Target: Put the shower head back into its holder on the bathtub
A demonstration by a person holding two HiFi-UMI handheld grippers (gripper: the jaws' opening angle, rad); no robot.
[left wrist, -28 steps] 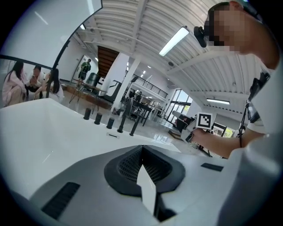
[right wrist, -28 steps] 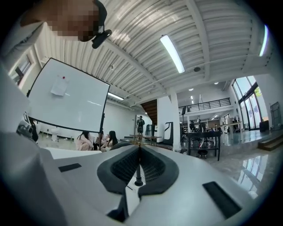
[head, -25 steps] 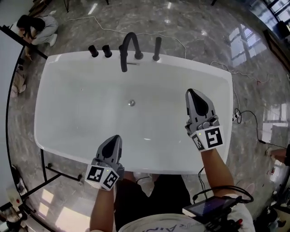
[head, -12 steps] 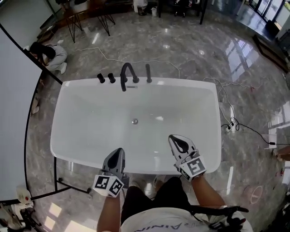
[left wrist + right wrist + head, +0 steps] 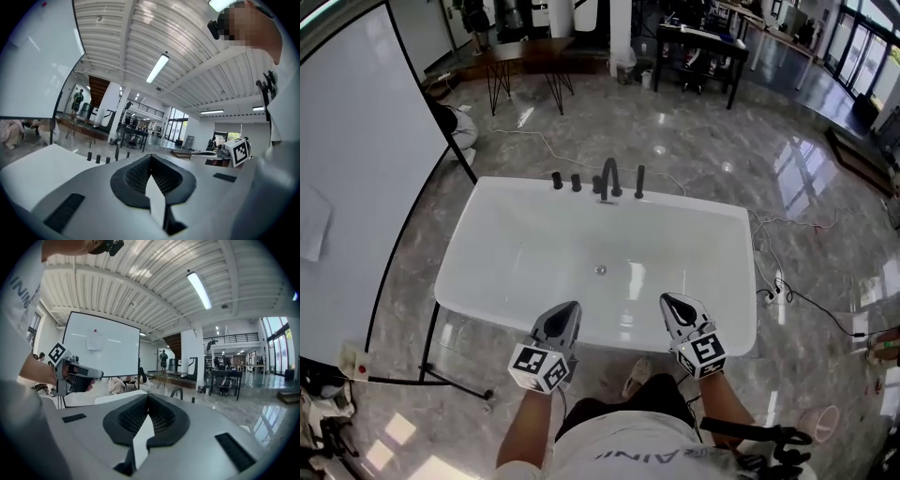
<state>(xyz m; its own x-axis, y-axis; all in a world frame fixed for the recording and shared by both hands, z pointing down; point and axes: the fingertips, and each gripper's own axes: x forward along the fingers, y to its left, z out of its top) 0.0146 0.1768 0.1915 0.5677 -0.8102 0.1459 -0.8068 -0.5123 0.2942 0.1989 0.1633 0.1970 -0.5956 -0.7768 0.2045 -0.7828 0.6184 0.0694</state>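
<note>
- Bathtub (image 5: pixel 694 244): white; we view it across its near edge, with the drain (image 5: pixel 601 270) at mid-floor.
- Whiteboard (image 5: pixel 356 187): we see it standing beyond the bathtub's left edge.
- Left gripper (image 5: pixel 570 307) (image 5: pixel 150 159): above the near edge, left of middle; we read its jaws as pressed together on nothing.
- Right gripper (image 5: pixel 669 302) (image 5: pixel 148 399): above the near edge, right of middle; jaws likewise closed and empty.
- Spout (image 5: pixel 607 176): black, arched, mid far edge.
- Shower head (image 5: pixel 639 181): upright on the far edge, just right of the spout.
- Knobs (image 5: pixel 557 180): two, left of the spout.
</note>
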